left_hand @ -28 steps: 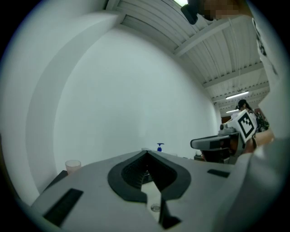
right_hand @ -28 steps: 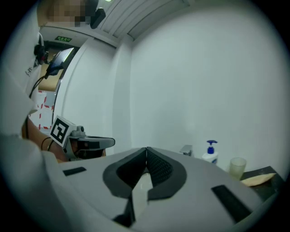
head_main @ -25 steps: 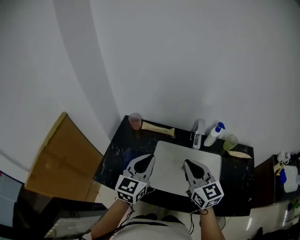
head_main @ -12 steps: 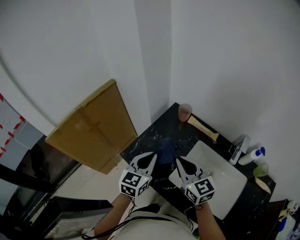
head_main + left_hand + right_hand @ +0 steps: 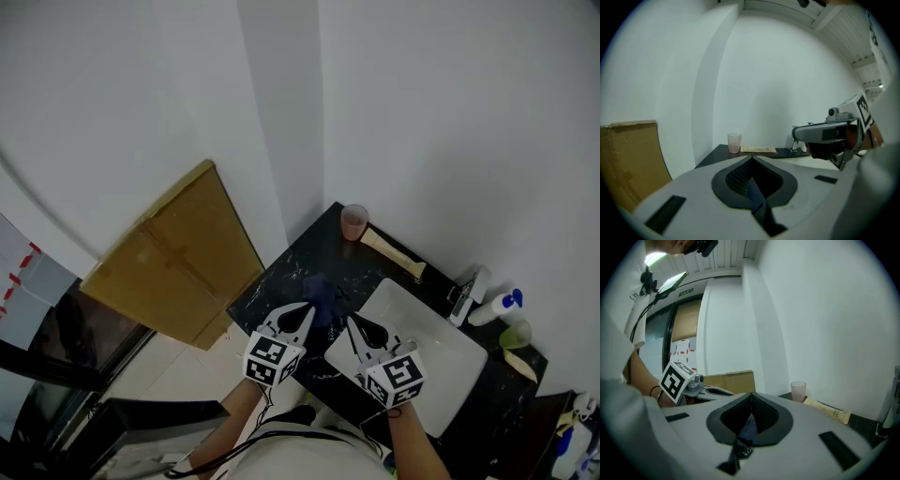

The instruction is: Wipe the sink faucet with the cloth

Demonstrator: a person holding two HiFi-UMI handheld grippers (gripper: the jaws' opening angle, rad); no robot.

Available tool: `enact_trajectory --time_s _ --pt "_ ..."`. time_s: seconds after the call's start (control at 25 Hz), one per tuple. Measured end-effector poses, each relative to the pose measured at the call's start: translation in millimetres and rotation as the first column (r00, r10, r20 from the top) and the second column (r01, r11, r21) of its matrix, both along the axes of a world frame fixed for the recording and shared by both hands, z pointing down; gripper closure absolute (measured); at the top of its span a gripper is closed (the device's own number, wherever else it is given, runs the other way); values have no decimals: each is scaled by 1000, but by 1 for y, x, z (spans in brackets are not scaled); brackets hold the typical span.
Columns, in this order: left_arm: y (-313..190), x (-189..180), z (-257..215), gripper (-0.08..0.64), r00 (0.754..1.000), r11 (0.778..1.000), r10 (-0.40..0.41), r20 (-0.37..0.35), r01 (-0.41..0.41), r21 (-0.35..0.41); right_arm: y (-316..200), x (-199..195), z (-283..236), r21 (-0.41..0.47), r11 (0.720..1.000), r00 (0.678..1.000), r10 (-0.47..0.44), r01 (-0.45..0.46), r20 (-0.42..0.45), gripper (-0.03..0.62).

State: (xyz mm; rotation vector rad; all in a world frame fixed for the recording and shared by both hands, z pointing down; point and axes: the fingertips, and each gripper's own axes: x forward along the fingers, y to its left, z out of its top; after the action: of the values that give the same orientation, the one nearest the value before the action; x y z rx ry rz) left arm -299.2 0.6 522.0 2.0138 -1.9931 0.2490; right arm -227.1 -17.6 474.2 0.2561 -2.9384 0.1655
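Note:
A dark blue cloth (image 5: 319,289) lies crumpled on the black counter (image 5: 277,283), left of the white sink (image 5: 427,330). The chrome faucet (image 5: 466,294) stands at the sink's far rim, well away from both grippers. My left gripper (image 5: 307,307) is shut and empty, its tips at the cloth's near edge. Beside it, my right gripper (image 5: 351,320) is also shut and empty, over the sink's left corner. In the left gripper view the jaws (image 5: 751,157) meet, with blue cloth (image 5: 753,188) below them. The right gripper view shows the same: closed jaws (image 5: 751,393) above the cloth (image 5: 749,428).
A pink cup (image 5: 353,221) and a cream tube (image 5: 392,253) sit along the counter's back edge. A blue-pump soap bottle (image 5: 493,307) and a green cup (image 5: 515,335) stand right of the faucet. A cardboard sheet (image 5: 173,258) leans against the wall left of the counter.
Both grippers have moved left from over the sink's front toward the counter's left end, and their tips now sit by the blue cloth. The head view has swung left too.

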Motion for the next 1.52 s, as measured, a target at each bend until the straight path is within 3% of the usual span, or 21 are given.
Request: enact_trajectory --time_s 0.2,0.36,0.44,0.6,0.72,0.8,0.88,1.0,1.08,1.2,1.32,1.4,1.52 --pt "-19 5 39 554 997 992 67 27 -63 -109 -4 5 2 -6 1000 1000 1 -1 -4 586" --pt "-31 3 77 289 994 967 107 -29 -110 -228 -4 5 7 -13 1000 1000 1 -1 -19 586" --pt "-37 -3 85 243 994 960 104 -26 -107 -258 -7 7 8 -10 1000 1000 6 -7 -24 586" --pt "-51 -12 94 242 993 948 122 1 -116 -296 -15 13 10 -12 999 999 39 -39 -34 586" --pt "-59 -15 113 242 991 921 135 7 -123 -369 -23 21 12 -14 998 997 68 -68 -42 586" --pt "-61 -15 121 266 989 902 147 -4 -135 -409 -29 27 11 -17 996 995 88 -89 -43 586" --pt "-64 -10 120 353 984 890 179 -17 -170 -423 -35 36 11 -20 993 992 120 -121 -44 586" --pt "-68 -3 112 428 975 890 222 3 -201 -410 -41 46 9 -21 986 986 162 -163 -38 586" --pt "-77 8 97 433 965 898 260 15 -236 -371 -43 53 4 -16 983 983 184 -185 -27 586" --pt "-101 47 60 434 929 899 369 27 -350 -265 -46 73 -4 -11 972 972 235 -235 -10 586" --pt "-134 104 13 434 861 857 506 54 -495 -142 -53 106 -22 -8 948 948 318 -318 26 586" --pt "-152 148 -22 433 801 804 595 70 -591 -60 -56 136 -40 6 925 924 379 -380 45 586" --pt "-175 218 -70 433 680 683 725 114 -730 13 -58 187 -57 24 881 881 471 -472 53 586"
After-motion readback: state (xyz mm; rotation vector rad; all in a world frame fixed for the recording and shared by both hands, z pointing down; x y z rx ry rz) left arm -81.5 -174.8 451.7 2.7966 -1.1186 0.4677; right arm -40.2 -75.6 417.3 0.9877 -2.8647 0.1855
